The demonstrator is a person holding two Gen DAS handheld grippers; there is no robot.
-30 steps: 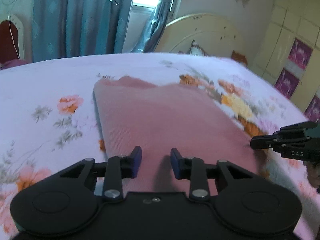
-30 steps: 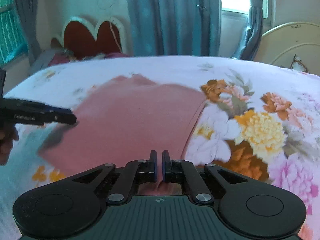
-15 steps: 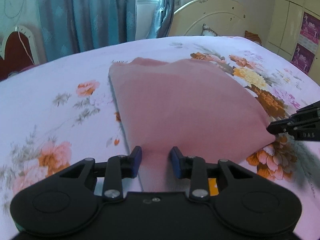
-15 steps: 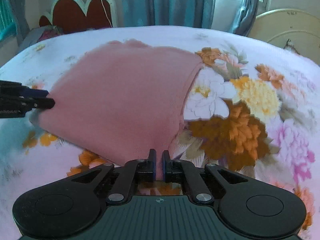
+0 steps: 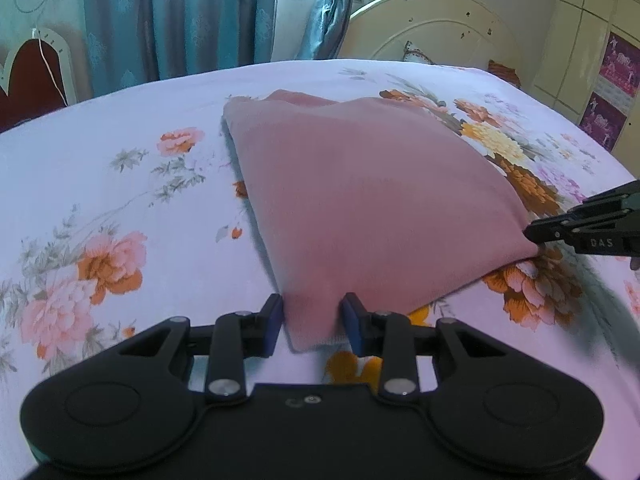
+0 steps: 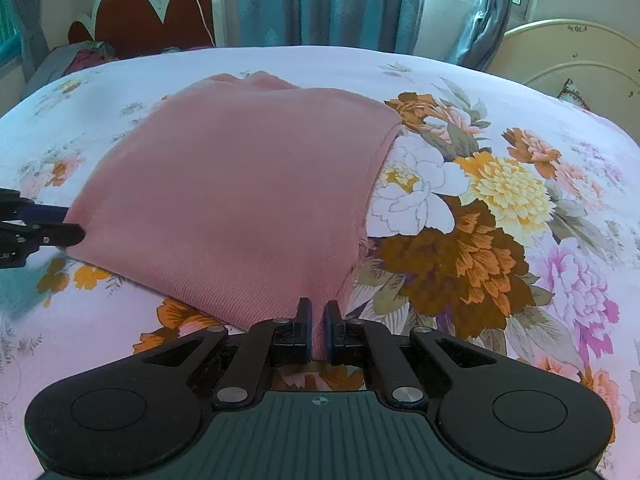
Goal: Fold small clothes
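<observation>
A pink knit garment (image 5: 372,196) lies folded on the floral bedsheet (image 5: 120,168); it also shows in the right wrist view (image 6: 240,196). My left gripper (image 5: 313,326) is open, its jaws apart on either side of the garment's near left corner, which lies between them. My right gripper (image 6: 318,332) is shut on the garment's near right corner, with cloth pinched between the pads. The right gripper's tip shows at the right edge of the left wrist view (image 5: 580,232). The left gripper's tip shows at the left edge of the right wrist view (image 6: 36,232).
The bed has a cream headboard (image 5: 432,28) at the back right. Teal curtains (image 5: 176,20) and a window stand behind. A red heart-shaped chair back (image 6: 152,12) is at the back left. A cream wardrobe (image 5: 592,40) stands on the right.
Both grippers have pulled back and up with the garment's near edge, so more of the bed shows. The left gripper's jaws have stayed apart; the right has stayed shut.
</observation>
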